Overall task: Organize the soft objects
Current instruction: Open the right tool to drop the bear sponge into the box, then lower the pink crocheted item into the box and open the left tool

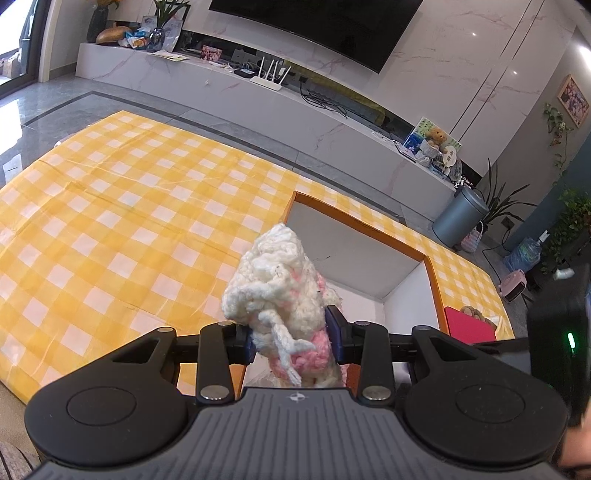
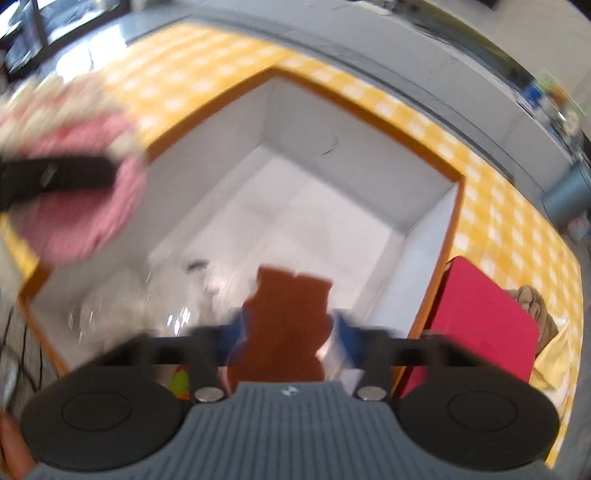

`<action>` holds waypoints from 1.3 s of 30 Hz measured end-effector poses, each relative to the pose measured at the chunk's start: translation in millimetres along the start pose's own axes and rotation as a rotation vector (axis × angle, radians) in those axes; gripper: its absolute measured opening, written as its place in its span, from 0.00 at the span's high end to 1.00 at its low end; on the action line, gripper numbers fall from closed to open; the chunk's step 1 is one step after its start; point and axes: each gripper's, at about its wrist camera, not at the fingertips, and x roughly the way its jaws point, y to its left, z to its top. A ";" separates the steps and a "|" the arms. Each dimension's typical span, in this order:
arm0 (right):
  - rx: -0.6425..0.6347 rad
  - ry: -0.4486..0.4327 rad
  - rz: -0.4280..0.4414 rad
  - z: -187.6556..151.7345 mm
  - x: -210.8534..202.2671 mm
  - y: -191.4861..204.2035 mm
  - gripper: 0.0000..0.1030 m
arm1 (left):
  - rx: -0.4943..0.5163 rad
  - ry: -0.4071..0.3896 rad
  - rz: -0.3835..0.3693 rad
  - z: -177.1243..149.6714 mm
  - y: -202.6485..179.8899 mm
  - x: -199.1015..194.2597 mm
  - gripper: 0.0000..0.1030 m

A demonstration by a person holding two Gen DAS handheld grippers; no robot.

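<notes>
The left gripper (image 1: 295, 341) clamps a white-and-pink knitted yarn toy (image 1: 280, 295); the right gripper (image 2: 290, 332) pinches a brown fuzzy plush piece (image 2: 284, 332) above the orange-rimmed white box (image 2: 424, 218), a red pad (image 2: 487, 317) at three o'clock.

A black television (image 1: 325, 26) hangs on the marble wall above a long white media shelf (image 1: 258, 96). On the shelf stand a white router (image 1: 271, 74), a dark vase with flowers (image 1: 98, 22) and a small teddy bear (image 1: 437, 136). A grey pedal bin (image 1: 460, 218) stands on the floor beside potted plants (image 1: 569, 221).
</notes>
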 end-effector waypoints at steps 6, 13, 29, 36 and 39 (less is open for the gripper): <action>0.008 -0.026 -0.028 31.4 39.3 2.3 0.82 | -0.001 0.006 0.009 -0.1 1.2 3.2 0.60; -0.060 0.118 -0.079 33.6 80.3 9.8 0.81 | -0.007 0.027 0.010 -1.1 2.9 8.8 0.60; -0.074 -0.085 -0.142 -14.2 2.3 4.0 0.57 | 0.046 0.069 -0.057 -12.3 -16.2 31.6 0.60; -0.149 -0.196 -0.239 -38.1 -29.0 -0.1 0.54 | 0.096 0.124 -0.074 -19.9 -37.3 61.2 0.60; -0.127 -0.215 -0.216 -42.1 -25.2 -8.4 0.55 | 0.168 0.146 -0.012 -23.7 -51.7 73.9 0.60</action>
